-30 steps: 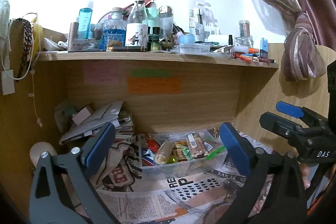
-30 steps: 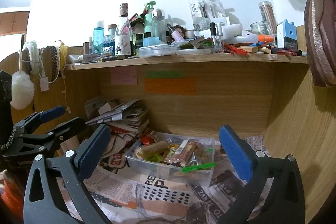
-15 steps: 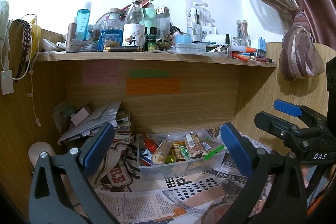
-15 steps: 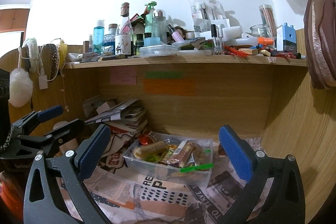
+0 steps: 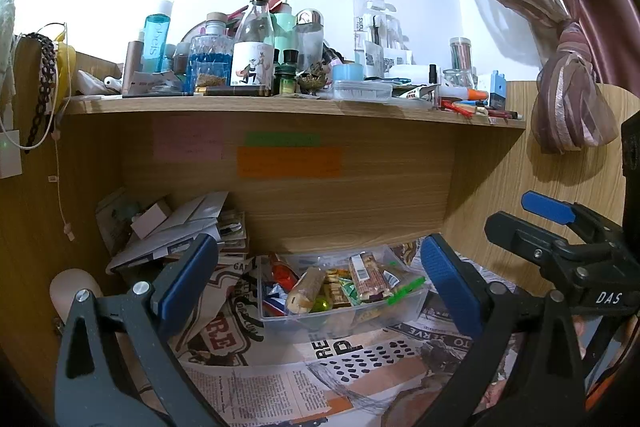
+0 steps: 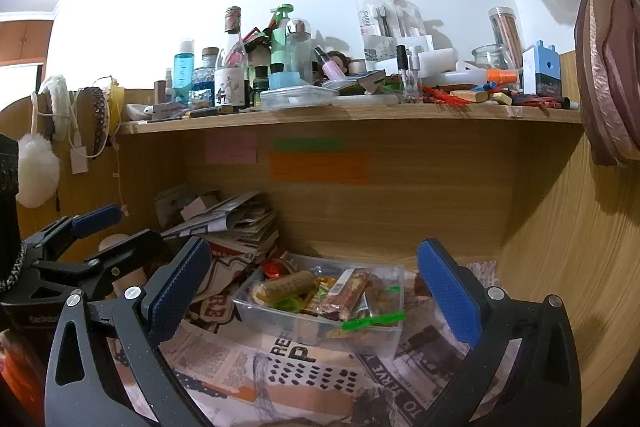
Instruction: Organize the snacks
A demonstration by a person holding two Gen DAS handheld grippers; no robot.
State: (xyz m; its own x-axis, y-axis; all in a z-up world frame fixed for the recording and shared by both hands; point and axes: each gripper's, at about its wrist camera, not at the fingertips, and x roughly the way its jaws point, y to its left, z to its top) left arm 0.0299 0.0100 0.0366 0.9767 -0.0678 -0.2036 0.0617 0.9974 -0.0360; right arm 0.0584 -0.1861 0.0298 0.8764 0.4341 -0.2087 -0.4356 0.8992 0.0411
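Nearest, left gripper (image 5: pixel 316 275) and right gripper (image 6: pixel 314 281) both spread wide and empty above newspaper-lined surface (image 6: pixel 248 363); beyond, clear rectangular plastic tub (image 6: pixel 376 339) already heaped with wrapped snacks (image 6: pixel 344 293) beneath cluttered wooden shelf (image 6: pixel 348 113); stage ambiguous, gathering underway or complete.

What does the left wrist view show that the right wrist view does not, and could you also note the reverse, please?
Only the left wrist view shows the knotted curtain tie and the right gripper from outside. Only the right wrist view shows the white pompom and the left gripper from outside. Both show the clear snack container on newspaper, the paper pile and the cluttered shelf.
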